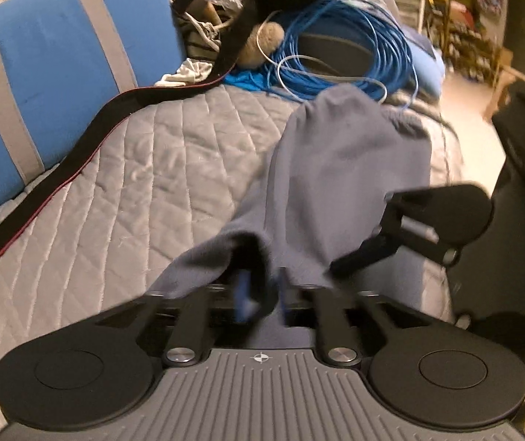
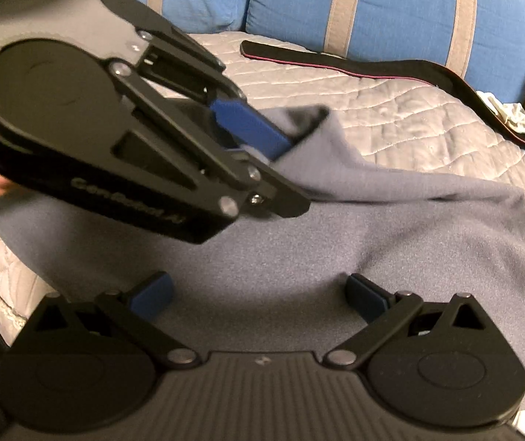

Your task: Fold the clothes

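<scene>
A grey-blue garment [image 2: 336,242] lies spread on the quilted grey bed cover [image 1: 134,191]. One edge of it is lifted in a drooping fold [image 1: 336,169]. My left gripper [image 1: 262,294] has that lifted edge between its blue pads, which stand a little apart with a dark gap showing, so they are not pressing the cloth. In the right wrist view the left gripper [image 2: 259,143] is tilted at the upper left, with the cloth trailing off its tips. My right gripper [image 2: 259,296] hovers wide open over the flat middle of the garment, with nothing between its fingers.
Blue cushions with grey stripes [image 1: 60,73] line the back of the bed. A black strap with a red edge [image 1: 60,169] lies along them. A coil of blue cable [image 1: 354,47] and a pile of clutter sit at the far end. A dark object [image 1: 520,202] stands off the bed's right side.
</scene>
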The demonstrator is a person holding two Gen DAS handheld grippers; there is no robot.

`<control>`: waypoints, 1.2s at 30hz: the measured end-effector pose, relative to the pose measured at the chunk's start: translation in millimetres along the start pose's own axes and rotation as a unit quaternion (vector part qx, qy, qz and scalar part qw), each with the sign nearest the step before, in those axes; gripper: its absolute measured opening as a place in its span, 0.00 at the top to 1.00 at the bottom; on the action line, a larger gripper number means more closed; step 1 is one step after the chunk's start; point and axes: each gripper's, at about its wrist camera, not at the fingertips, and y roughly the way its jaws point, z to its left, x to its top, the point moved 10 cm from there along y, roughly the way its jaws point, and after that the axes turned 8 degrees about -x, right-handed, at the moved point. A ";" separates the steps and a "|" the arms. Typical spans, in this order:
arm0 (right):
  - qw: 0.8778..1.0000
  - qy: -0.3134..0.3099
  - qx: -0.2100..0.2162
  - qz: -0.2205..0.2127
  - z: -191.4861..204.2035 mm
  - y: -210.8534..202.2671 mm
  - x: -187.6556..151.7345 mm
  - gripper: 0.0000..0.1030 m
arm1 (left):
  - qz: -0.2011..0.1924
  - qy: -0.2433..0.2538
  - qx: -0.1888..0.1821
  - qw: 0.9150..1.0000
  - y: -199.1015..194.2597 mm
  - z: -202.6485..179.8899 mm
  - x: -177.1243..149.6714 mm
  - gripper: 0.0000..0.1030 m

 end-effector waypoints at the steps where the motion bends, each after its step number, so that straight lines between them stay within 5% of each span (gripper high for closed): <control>1: 1.000 0.000 0.000 0.000 0.4 -0.3 -0.2 0.00 | -0.002 0.004 -0.003 1.000 -0.3 0.2 -0.2 0.66; 4: 1.000 0.000 -0.001 -0.002 0.9 0.4 -0.3 0.00 | -0.006 0.015 -0.012 1.000 -0.3 0.4 -0.4 0.56; 9: 1.000 0.000 0.001 -0.003 1.1 0.4 -1.2 0.00 | -0.004 0.003 -0.057 0.998 17.0 -0.6 3.8 0.56; 14: 1.000 0.000 0.004 -0.003 0.6 0.8 -1.8 0.00 | -0.035 -0.070 -0.113 0.991 30.9 16.9 23.0 0.56; 17: 1.000 0.000 0.006 -0.001 0.9 1.0 -2.2 0.00 | -0.075 -0.136 -0.124 0.980 26.8 43.5 40.1 0.59; 23: 1.000 0.001 0.005 -0.004 2.0 1.1 -3.7 0.00 | -0.094 -0.220 -0.139 0.961 22.5 100.2 56.3 0.95; 27: 1.000 0.001 0.005 -0.006 2.1 0.9 -4.2 0.00 | -0.070 -0.262 -0.149 0.951 39.7 123.5 49.2 0.96; 36: 1.000 0.002 0.009 -0.006 0.9 -0.4 -6.8 0.00 | -0.053 -0.362 -0.239 0.899 51.1 156.6 28.4 0.95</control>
